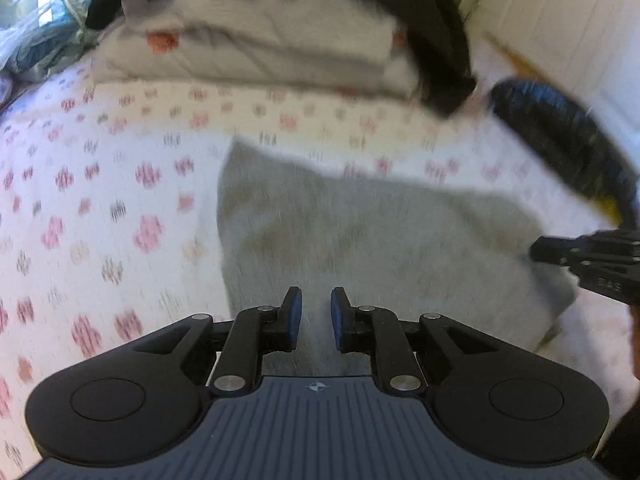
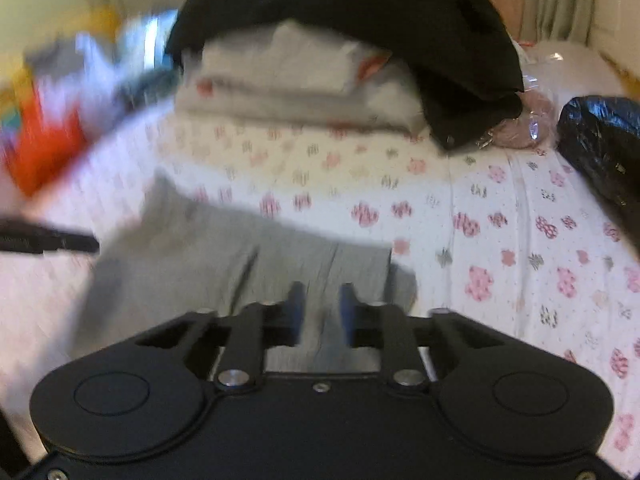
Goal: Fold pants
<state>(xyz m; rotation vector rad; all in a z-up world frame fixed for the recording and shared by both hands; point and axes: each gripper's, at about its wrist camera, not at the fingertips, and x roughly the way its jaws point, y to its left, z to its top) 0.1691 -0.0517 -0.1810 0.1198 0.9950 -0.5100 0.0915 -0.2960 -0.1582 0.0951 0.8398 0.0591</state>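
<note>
**Q:** What do the two wrist views show of the garment?

**A:** The grey pants (image 1: 360, 240) lie on my bed, on a white bedspread (image 1: 100, 200) printed with pink and grey flower shapes. The cloth is a plain light grey knit, folded into a compact, roughly four-sided pad. In the right wrist view the pants (image 2: 224, 264) show soft lengthwise creases and a second layer edge peeking out at the right corner. Both views are motion-blurred, so I cannot make out a waistband or cuffs.

**Q:** And your tools?

**A:** My left hand-held gripper (image 1: 316, 318) hangs over the near edge of the pants, its blue-padded fingers (image 1: 295, 316) parted with grey cloth visible in the gap, grasping nothing. My right hand-held gripper (image 2: 322, 312) stands likewise released, its jaws apart above the near right part of the fold. Each view catches the other tool at the frame edge, beside the pants.

**Q:** What lies beyond the pants?

**A:** Further up the bed sits a stack of folded pale linen (image 1: 256, 44) with a black garment (image 1: 432, 40) draped over it. A black plastic bag (image 2: 600, 140) rests at the right, apart from the pants.
</note>
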